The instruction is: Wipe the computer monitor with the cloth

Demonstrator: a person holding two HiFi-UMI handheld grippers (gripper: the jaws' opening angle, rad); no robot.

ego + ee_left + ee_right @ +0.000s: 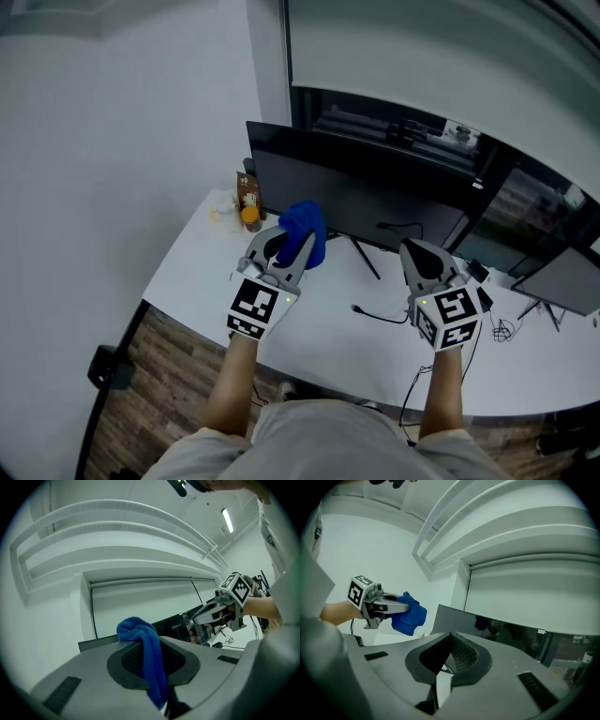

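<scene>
The dark computer monitor (361,192) stands at the back of the white desk (319,328). In the head view my left gripper (292,246) is shut on a bunched blue cloth (306,231), held just in front of the screen's lower left part. The left gripper view shows the cloth (146,648) pinched between the jaws and hanging down. My right gripper (419,249) hovers over the desk to the right, jaws shut with nothing in them. The right gripper view shows its closed tips (450,637), the monitor (461,620) and the cloth (408,613) at left.
A small brown box (247,190) and an orange item (250,217) sit at the desk's back left corner. A black cable (380,315) lies between the grippers, near the monitor's stand legs (366,258). A second screen (562,279) stands at far right.
</scene>
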